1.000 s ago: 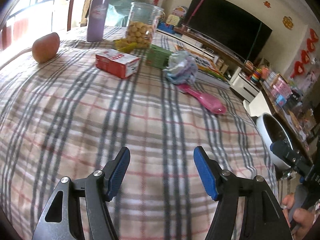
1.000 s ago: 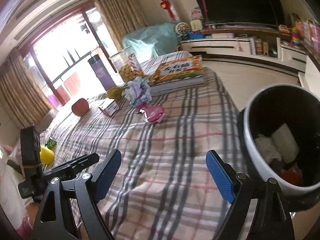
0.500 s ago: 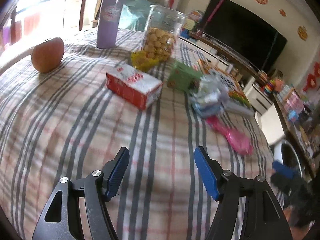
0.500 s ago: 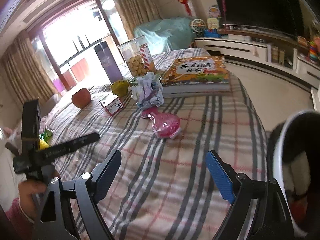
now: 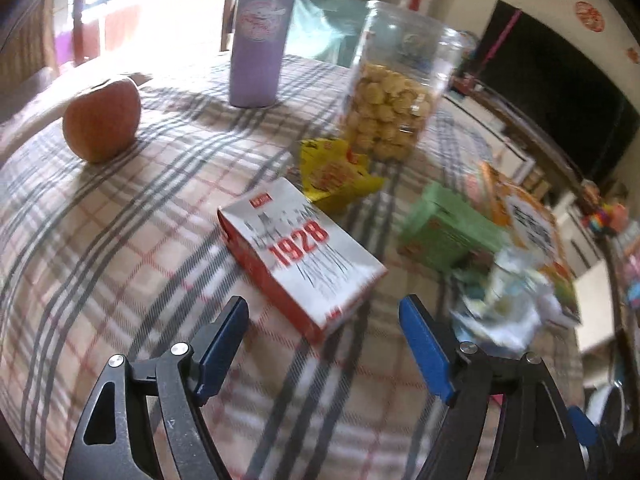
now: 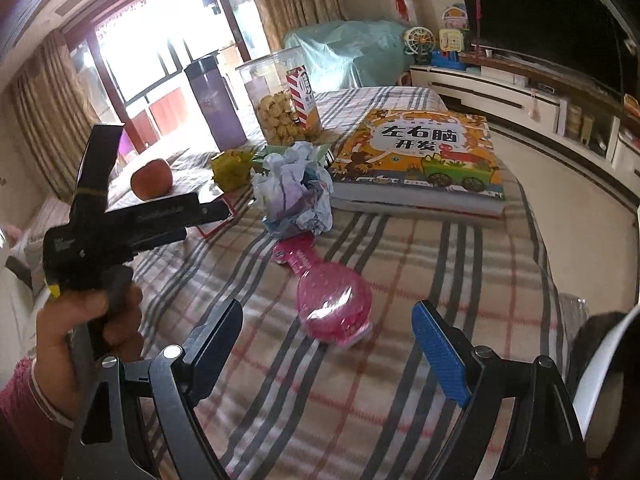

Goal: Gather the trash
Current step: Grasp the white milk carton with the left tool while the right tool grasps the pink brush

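Observation:
A red and white carton (image 5: pixel 304 264) marked 1928 lies on the checked cloth, its near corner between the fingers of my left gripper (image 5: pixel 324 308). The jaws are opening and the pads do not touch it. Behind the carton lie a crumpled yellow wrapper (image 5: pixel 336 172), a green box (image 5: pixel 444 232) and a ball of crumpled paper (image 5: pixel 508 304). My right gripper (image 6: pixel 328 312) is open over a pink plastic bottle (image 6: pixel 332 300) lying on the cloth, with the crumpled paper (image 6: pixel 296 196) beyond it. The carton (image 6: pixel 216 224) is mostly hidden behind the left tool's black body (image 6: pixel 120 224).
A cookie jar (image 5: pixel 388 92), a purple tumbler (image 5: pixel 260 40) and an apple (image 5: pixel 102 120) stand at the back. A thick picture book (image 6: pixel 420 152) lies at the right. The white rim of a bin (image 6: pixel 600 380) shows past the table's right edge. A hand (image 6: pixel 88 328) holds the left tool.
My left gripper has moved forward to the carton, which now reaches between its fingers, and its jaws stand wider. The right view has swung from the bin towards the pink bottle.

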{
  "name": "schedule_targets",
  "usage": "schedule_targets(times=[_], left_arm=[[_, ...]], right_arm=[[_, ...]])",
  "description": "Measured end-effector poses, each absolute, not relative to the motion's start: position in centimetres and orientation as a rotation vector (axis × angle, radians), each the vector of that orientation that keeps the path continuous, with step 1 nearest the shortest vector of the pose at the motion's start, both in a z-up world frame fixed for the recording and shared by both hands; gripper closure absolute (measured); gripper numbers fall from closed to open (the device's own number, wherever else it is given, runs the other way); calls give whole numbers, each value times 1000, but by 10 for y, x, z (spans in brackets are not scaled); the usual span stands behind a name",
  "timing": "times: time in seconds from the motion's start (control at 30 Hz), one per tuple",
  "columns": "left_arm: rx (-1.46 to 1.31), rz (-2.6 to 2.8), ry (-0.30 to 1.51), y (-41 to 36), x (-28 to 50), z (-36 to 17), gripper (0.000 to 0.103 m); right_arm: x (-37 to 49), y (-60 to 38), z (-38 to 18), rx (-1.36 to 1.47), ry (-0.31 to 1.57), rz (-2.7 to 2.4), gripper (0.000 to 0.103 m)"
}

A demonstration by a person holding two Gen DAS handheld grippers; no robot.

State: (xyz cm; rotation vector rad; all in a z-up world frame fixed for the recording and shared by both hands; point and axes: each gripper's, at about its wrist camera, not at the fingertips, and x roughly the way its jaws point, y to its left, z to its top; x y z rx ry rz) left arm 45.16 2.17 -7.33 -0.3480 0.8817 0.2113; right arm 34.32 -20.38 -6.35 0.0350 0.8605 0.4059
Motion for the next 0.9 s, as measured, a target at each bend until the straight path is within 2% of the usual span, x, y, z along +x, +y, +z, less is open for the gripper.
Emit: schedule_targets(times=[0.17, 0.23, 0.3, 0.33, 0.37, 0.47, 0.6, 0.9], left_arm=[[-285, 283, 900, 16, 470, -83, 27], [-260, 283, 902, 13, 473, -85, 30], [-251, 269, 899, 12, 472, -85, 45], [-250, 261, 898, 13, 471, -86, 45], [-254, 250, 893, 15, 469, -86, 48], [-252, 221, 886, 19, 456, -83, 52], [-254, 145, 888, 18, 426, -79, 52], [-229, -100, 914, 11, 343, -67, 52]], right_arm=[[355, -200, -73, -1, 894, 380, 16], [360, -197, -78, -29, 911, 362, 22], [362, -195, -83, -62, 926, 334, 38], [361, -194, -84, -73, 927, 329, 43], [360, -193, -84, -84, 927, 327, 55], [354, -192, -81, -90, 922, 332, 57], [342, -199, -79, -29, 927, 346, 64], [307, -204, -77, 55, 947, 388, 65]])
